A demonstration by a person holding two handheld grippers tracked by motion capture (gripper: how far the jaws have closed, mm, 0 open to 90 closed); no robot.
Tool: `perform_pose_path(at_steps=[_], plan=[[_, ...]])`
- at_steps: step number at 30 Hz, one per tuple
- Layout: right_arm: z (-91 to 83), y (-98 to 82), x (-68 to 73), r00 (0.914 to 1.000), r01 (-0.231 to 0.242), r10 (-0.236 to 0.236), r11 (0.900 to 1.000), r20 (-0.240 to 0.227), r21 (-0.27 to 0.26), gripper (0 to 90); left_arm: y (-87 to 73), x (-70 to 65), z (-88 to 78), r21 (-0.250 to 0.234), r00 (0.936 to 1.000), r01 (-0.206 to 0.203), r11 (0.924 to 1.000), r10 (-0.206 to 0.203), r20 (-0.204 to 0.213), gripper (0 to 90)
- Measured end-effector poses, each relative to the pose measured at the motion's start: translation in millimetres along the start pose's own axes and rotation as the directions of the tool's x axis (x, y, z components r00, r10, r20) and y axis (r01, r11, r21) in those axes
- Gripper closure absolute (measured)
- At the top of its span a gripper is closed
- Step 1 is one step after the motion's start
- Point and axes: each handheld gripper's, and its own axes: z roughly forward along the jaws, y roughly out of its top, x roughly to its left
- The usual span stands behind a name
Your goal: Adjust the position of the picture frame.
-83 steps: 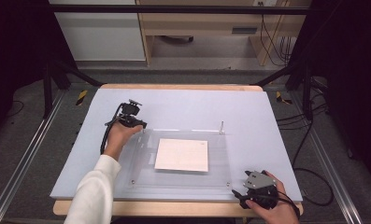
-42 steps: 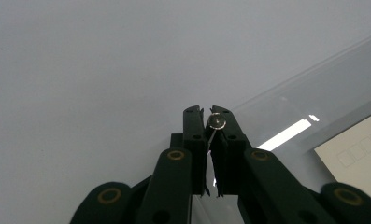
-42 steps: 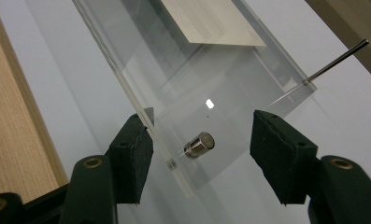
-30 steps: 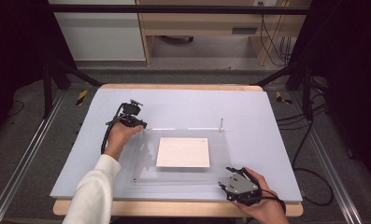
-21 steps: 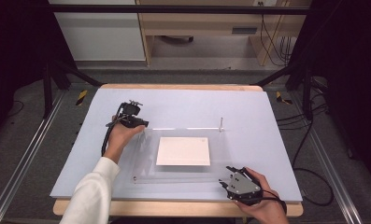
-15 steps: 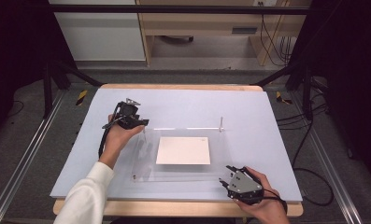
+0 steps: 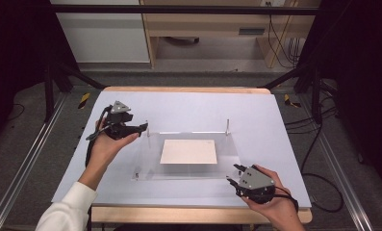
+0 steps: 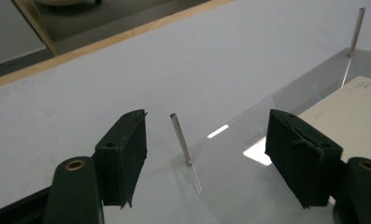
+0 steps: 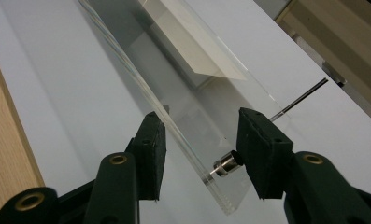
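Fig.: two hand-held grippers at a clear plate assy. Left gripper (image 8: 206, 163): fingers (image 8: 124, 156) spread wide, having just been opening; nothing pinched, thin metal pin (image 8: 181, 139) standing free between them at the plate's far-left corner. Right gripper (image 9: 199, 156): fingers (image 9: 260, 149) part-closed, having just been closing, set either side of the near-right corner of the clear acrylic plate (image 9: 174, 121), beside a short metal standoff (image 9: 226, 164); pad contact w/ the edge not resolvable. Plate lies mid-counter (image 7: 270, 120) (high view (image 7: 188, 166)), w/ a white sheet (image 7: 189, 151) in it, second pin (image 7: 227, 126) at far-right corner. Handling (judged): plate stiff, smooth, likely slippery on its faces, moderately light; chips or scratches easily at corners. Pins slender, prob. bend under side load. Best hold: across plate thickness near a corner, or on the standoff; avoid levering on pins.
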Motion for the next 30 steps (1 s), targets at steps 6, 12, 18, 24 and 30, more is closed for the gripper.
perform_pose_path(at_steps=[6, 12, 18, 24, 30], plan=[[-3.8, 15.0, -15.2, 0.9989, -0.038, 0.038, 0.999, -0.026, 0.01, 54.4, -2.0, -1.5, -23.1, -0.047, 0.9987, 0.011, 0.9989, -0.009, 0.05, 17.3], [-6.5, 30.1, -34.5, 0.9938, -0.097, 0.097, 0.995, -0.055, 0.005, 55.1, -0.9, -5.8, -39.3, -0.104, 0.9959, -0.029, 0.9941, 0.038, 0.083, 13.3], [-6.7, 42.5, -53.4, 0.9868, -0.138, 0.137, 0.99, -0.086, -0.001, 55.2, 3.4, -12.1, -51.7, -0.13, 0.993, -0.052, 0.9901, 0.065, 0.099, 13.0], [-5.8, 50.0, -64.0, 0.9844, -0.154, 0.153, 0.988, -0.087, -0.006, 55.7, 10.1, -15.3, -64.1, -0.139, 0.9924, -0.058, 0.9885, 0.073, 0.1, 13.1], [-4.4, 53.2, -69.8, 0.9824, -0.172, 0.17, 0.985, -0.078, -0.02, 56.0, 14.6, -15.8, -75.3, -0.169, 0.9918, -0.063, 0.9835, 0.081, 0.099, 16.2]])
